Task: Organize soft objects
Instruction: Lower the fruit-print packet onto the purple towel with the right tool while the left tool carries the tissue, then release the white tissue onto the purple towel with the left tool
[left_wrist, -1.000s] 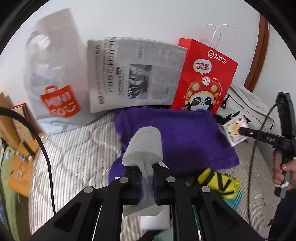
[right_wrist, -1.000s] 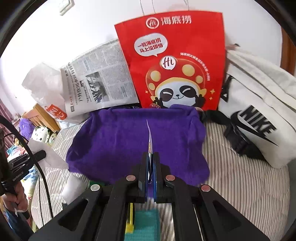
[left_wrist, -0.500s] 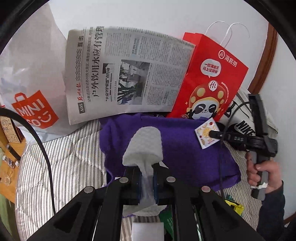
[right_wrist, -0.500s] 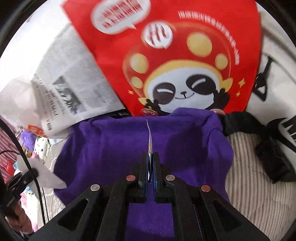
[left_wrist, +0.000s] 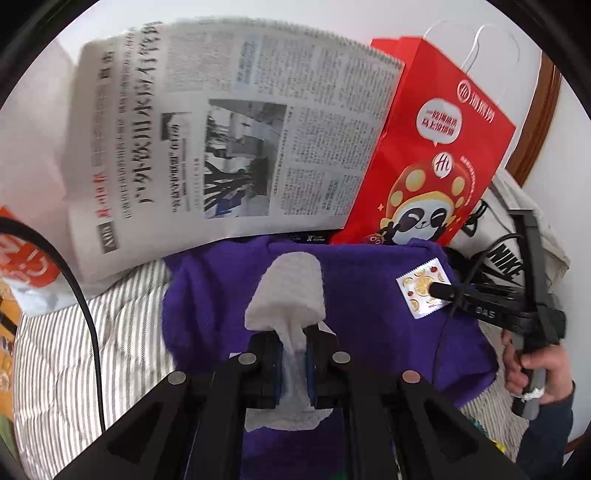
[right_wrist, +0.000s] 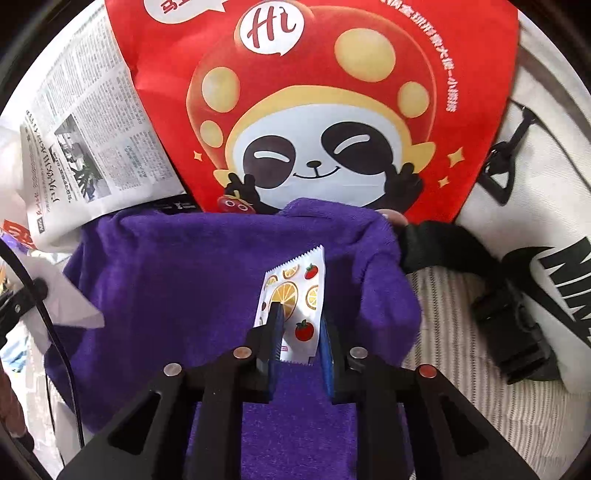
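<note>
Right gripper jaws opening since 0.5 s back, packet dropping onto purple towel – left gripper clamping white tissue; packet risks sticking to pad.

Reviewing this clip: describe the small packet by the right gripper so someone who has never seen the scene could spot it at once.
Find the red panda bag at the back of the striped bed; a purple towel lies in front of it. The fruit-print sachet is on that towel, between the opening jaws of the right gripper. It is the only small white packet with orange slices and tomatoes, unlike the plain white tissue.
</note>
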